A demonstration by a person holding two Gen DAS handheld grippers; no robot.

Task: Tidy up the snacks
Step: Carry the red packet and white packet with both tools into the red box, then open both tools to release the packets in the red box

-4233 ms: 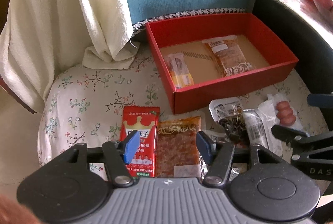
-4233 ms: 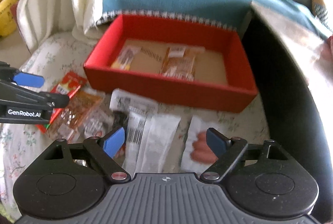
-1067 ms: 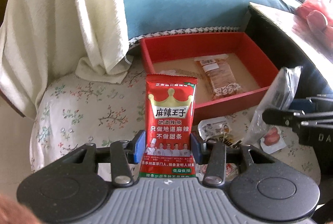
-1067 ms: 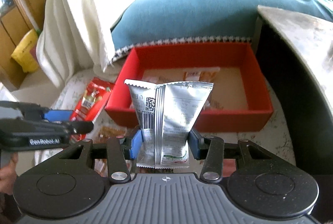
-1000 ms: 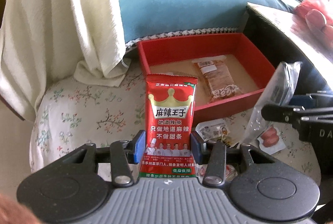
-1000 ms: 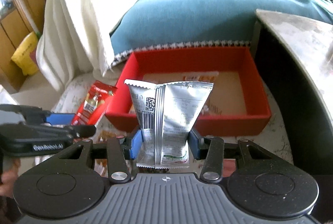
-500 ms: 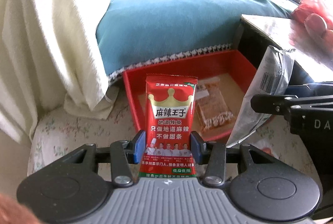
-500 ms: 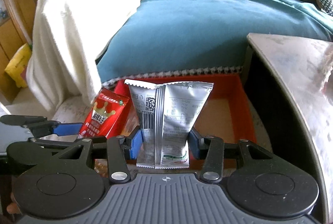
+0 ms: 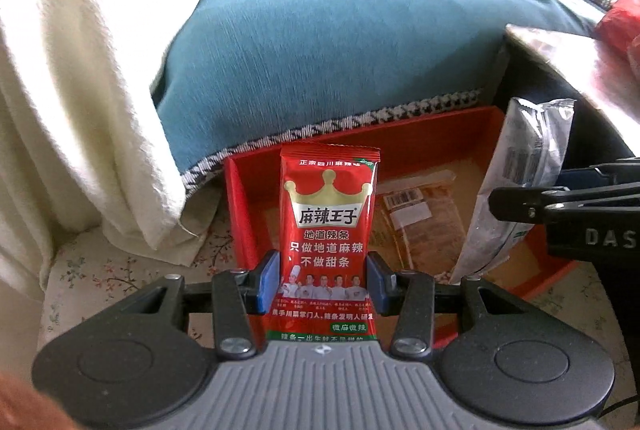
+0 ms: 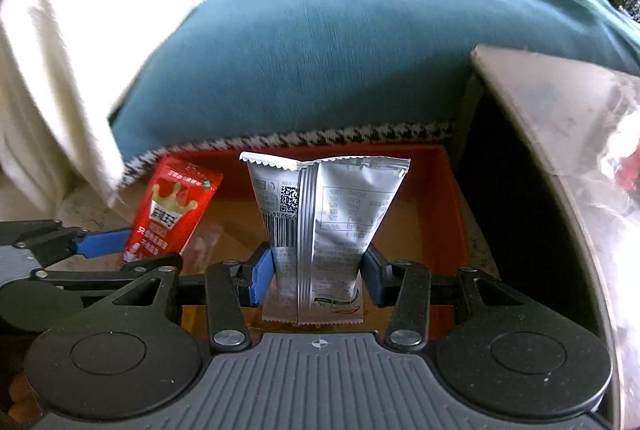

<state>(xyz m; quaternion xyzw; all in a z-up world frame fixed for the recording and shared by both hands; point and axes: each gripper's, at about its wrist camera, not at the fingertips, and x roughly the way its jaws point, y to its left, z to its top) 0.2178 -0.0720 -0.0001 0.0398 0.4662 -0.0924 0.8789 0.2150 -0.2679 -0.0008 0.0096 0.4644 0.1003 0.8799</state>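
Observation:
My left gripper [image 9: 322, 280] is shut on a red snack packet [image 9: 329, 230] with a gold crown, held upright above the left part of the red box [image 9: 240, 206]. My right gripper [image 10: 316, 280] is shut on a silver snack packet [image 10: 320, 222], held upright over the red box [image 10: 440, 198]. The silver packet [image 9: 516, 186] and the right gripper's fingers [image 9: 560, 202] show at the right of the left wrist view. The red packet [image 10: 170, 210] and a left finger [image 10: 100, 242] show at the left of the right wrist view. A clear brown snack pack [image 9: 420, 218] lies inside the box.
A teal cushion [image 9: 340, 42] rises right behind the box. A cream blanket [image 9: 80, 110] hangs at the left. A dark table with a pale top [image 10: 552, 134] stands close on the right. The box rests on a floral cloth [image 9: 100, 274].
Both grippers picked up their packets from the floral cloth, lifted them and moved forward; they now hang over the red box, closer to the teal cushion.

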